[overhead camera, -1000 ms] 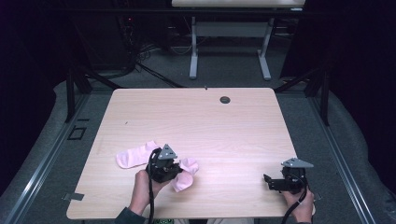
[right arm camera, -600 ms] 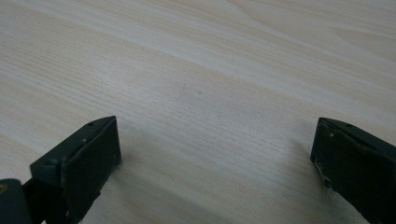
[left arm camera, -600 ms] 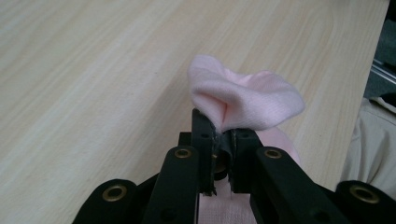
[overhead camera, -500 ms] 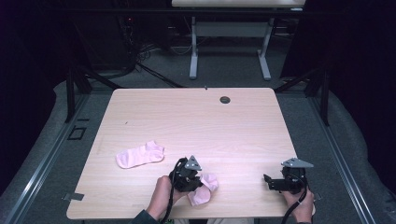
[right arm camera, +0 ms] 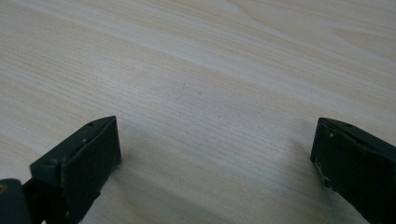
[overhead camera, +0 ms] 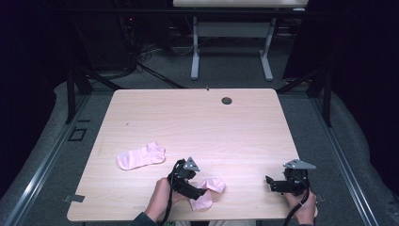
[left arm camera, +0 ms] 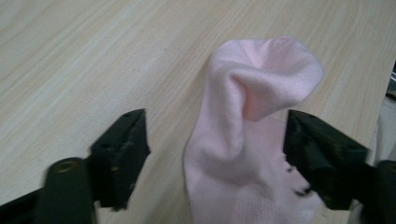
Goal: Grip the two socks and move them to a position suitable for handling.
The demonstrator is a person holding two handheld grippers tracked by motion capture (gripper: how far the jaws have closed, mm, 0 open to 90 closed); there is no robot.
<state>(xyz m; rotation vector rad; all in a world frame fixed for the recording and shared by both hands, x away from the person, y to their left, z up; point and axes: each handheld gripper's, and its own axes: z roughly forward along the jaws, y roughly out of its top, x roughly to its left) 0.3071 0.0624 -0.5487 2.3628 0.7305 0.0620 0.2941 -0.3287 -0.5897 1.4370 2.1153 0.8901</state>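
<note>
Two pink socks lie on the light wooden table (overhead camera: pixel 197 122). One sock (overhead camera: pixel 141 156) lies flat at the front left. The other, a crumpled sock (overhead camera: pixel 214 184) (left arm camera: pixel 252 107), sits near the front edge. My left gripper (overhead camera: pixel 201 190) (left arm camera: pixel 217 126) points right at it and is open. Its jaws stand wide on either side of the crumpled sock, and the right jaw is against the fabric's edge. My right gripper (overhead camera: pixel 272 182) (right arm camera: pixel 217 135) rests low at the front right, pointing left. It is open, with bare wood between its jaws.
A small dark grommet hole (overhead camera: pixel 227 100) sits near the table's far edge. Beyond the table there is grey floor, another table's legs (overhead camera: pixel 195 52) and cables. The table's front edge runs just behind both hands.
My left gripper has moved right and toward the front edge, and the crumpled sock came with it, away from the flat sock. The right gripper has stayed put.
</note>
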